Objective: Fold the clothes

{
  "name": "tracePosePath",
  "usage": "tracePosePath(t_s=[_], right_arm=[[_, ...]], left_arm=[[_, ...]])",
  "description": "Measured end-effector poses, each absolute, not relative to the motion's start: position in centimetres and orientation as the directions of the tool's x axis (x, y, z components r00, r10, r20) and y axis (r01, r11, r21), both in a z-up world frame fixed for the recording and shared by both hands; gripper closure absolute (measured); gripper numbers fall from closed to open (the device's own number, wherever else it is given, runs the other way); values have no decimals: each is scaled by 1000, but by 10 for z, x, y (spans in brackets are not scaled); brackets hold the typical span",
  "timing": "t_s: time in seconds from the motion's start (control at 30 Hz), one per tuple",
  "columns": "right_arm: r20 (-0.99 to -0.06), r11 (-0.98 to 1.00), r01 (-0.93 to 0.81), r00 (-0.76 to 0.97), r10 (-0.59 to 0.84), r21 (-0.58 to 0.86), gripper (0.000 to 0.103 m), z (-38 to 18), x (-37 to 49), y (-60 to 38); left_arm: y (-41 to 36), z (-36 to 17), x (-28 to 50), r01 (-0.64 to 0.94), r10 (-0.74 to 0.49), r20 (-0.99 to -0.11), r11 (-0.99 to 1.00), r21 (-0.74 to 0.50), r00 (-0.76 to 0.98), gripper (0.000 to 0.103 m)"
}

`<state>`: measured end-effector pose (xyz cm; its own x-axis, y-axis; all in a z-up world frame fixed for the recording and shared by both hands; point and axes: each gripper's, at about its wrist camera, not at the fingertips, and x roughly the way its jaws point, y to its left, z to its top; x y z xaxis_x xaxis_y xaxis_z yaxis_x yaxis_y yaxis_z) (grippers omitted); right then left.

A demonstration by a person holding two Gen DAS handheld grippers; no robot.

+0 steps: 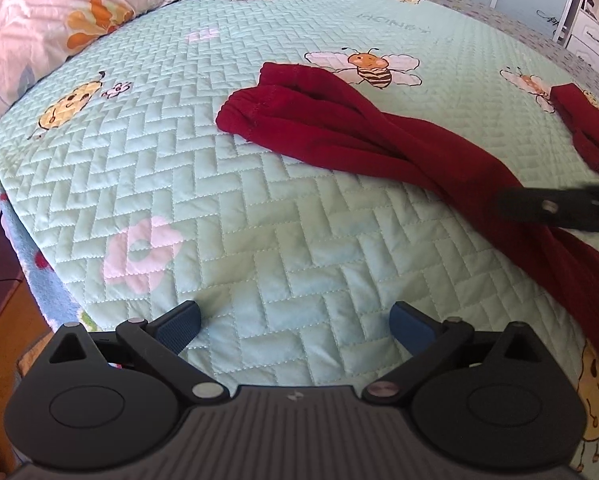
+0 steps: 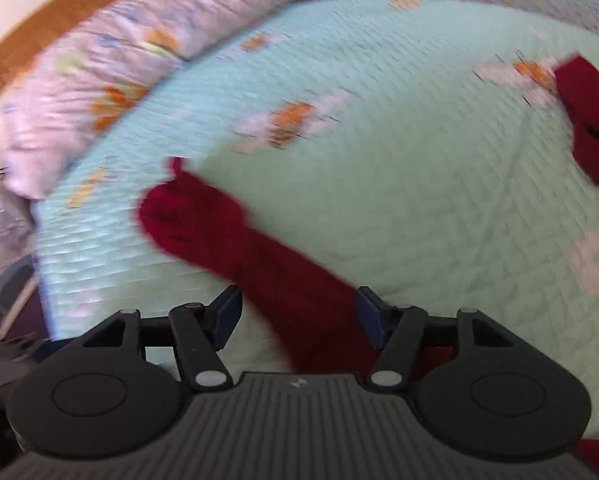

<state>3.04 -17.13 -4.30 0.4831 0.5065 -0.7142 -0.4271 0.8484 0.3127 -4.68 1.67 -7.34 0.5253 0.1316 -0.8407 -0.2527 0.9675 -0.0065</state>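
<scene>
A bed fills most of the room here, covered by a mint-green quilted bedspread (image 1: 259, 200) stitched in a herringbone pattern and printed with cartoon bees and pink flowers. A floral duvet (image 1: 59, 12) in lilac and orange is bunched along the far edge, and white drawers (image 1: 591, 36) stand beyond the bed's far corner. Wooden floor shows at the near left.

A dark red garment (image 1: 339, 132) lies stretched across the bedspread, its gathered elastic end toward the duvet and a long twisted part running to the near right edge. Another part of the same red cloth (image 1: 583, 128) lies well apart, further right.

The left gripper (image 1: 295, 330) hovers over bare quilt with its jaws spread wide, the garment ahead and to its right. The right gripper (image 2: 299, 318), in a blurred view, has its jaws spread too, with the red cloth passing between them; whether the pads touch it I cannot tell.
</scene>
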Motion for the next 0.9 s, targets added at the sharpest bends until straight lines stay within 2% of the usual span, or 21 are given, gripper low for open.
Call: tracePosePath(t_s=[0.2, 0.27, 0.3, 0.43, 0.6, 0.67, 0.73, 0.9], right_arm=[[-727, 884, -360, 514, 456, 299, 38, -44, -9, -204], [-722, 896, -310, 534, 440, 318, 38, -42, -17, -227], [-720, 901, -284, 543, 432, 327, 38, -41, -22, -238], [-712, 914, -181, 579, 398, 364, 38, -37, -39, -283], [-713, 937, 15, 652, 256, 349, 37, -36, -74, -365], [-706, 934, 68, 675, 215, 350, 37, -36, -89, -393], [-693, 932, 110, 699, 175, 346, 37, -36, -103, -419], [-660, 953, 140, 748, 76, 269, 33, -36, -113, -454]], left_arm=[[12, -66, -46, -250, 140, -832, 968, 2, 536, 2], [5, -60, -45, -221, 106, -837, 975, -19, 538, 4], [-1, -55, -46, -198, 74, -836, 979, -41, 543, 7], [-47, -40, -46, -22, -108, -829, 989, -143, 549, 7], [-156, -34, -50, 295, -344, -823, 928, -226, 451, 7], [-198, -36, -50, 366, -391, -831, 897, -248, 395, 7], [-235, -39, -48, 414, -410, -842, 875, -252, 352, 8], [-298, -45, -37, 462, -357, -873, 868, -180, 331, 8]])
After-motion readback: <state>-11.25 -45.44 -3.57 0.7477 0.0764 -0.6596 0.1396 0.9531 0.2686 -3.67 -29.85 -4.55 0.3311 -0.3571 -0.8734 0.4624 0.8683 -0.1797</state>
